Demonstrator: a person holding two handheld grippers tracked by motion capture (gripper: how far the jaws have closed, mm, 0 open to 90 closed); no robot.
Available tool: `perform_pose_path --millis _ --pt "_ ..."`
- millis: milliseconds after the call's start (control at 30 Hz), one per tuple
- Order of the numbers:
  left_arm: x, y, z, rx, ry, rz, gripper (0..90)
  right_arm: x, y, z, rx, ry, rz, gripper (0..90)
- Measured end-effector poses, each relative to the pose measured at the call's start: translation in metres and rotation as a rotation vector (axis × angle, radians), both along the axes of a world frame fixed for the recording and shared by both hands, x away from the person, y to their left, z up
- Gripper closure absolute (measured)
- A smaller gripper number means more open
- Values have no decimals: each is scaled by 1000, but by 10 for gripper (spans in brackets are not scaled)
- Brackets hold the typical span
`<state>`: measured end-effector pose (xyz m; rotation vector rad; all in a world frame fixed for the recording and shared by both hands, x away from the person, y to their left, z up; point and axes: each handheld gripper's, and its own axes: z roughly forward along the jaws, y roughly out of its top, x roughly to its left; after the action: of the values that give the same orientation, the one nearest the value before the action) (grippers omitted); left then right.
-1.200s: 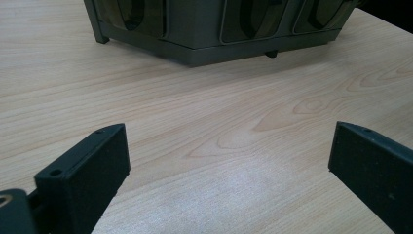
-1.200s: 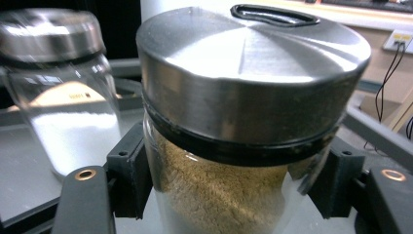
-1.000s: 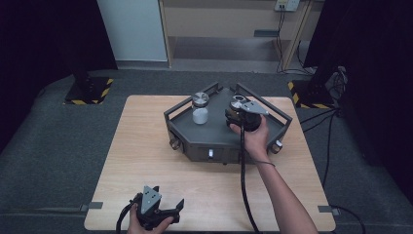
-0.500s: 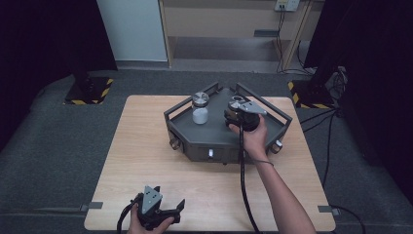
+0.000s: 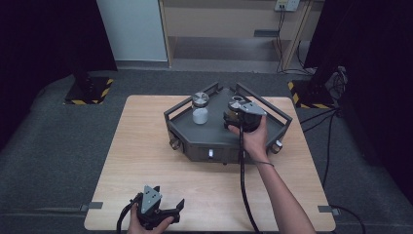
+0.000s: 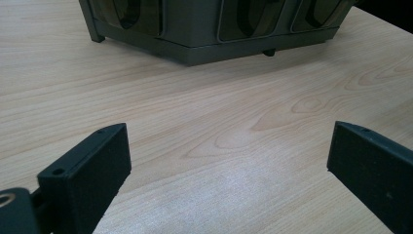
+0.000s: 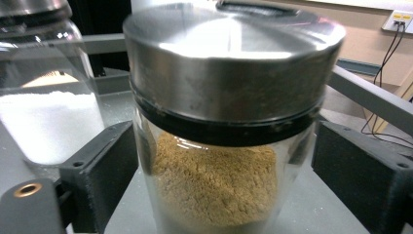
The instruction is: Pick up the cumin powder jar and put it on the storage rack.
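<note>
The brown jar (image 7: 221,146), a glass jar with a steel lid and tan powder inside, stands upright on the grey tray (image 5: 214,136), toward the tray's right rear in the high view. In the right gripper view it sits between the two black jaws. The left jaw lies right at the glass, though contact cannot be told. The right jaw stands a little clear of it, so the jar is flanked and not clamped. The right gripper (image 5: 238,113) has just been opening, with the jar between its jaws. The right hand (image 5: 253,139) holds that gripper over the tray, and its cable trails back along the forearm.

Just beside the brown jar, on its left, stands the white jar (image 5: 200,108), same build, half full of white powder, also upright. The two are near each other but apart. The tray has a rail around its rim and rests on the middle of the wooden table (image 5: 136,146).

The left gripper (image 5: 158,214) is well apart from all this, at the near table edge in the left hand (image 5: 146,225). Its jaws stand wide with only bare wood between them, and they point toward the tray's front wall.
</note>
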<state>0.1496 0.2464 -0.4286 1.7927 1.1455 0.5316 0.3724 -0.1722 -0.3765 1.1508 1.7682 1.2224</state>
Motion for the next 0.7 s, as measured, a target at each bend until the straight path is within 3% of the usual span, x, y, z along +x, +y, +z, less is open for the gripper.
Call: perform_pose_path --millis 133,700 --pt "0 -1 0 3 1 -4 13 -4 0 2 -8 -11 -9 55" --pt "-2 -2 0 3 -4 -1 14 -26 -7 19 -36 -86 0 63"
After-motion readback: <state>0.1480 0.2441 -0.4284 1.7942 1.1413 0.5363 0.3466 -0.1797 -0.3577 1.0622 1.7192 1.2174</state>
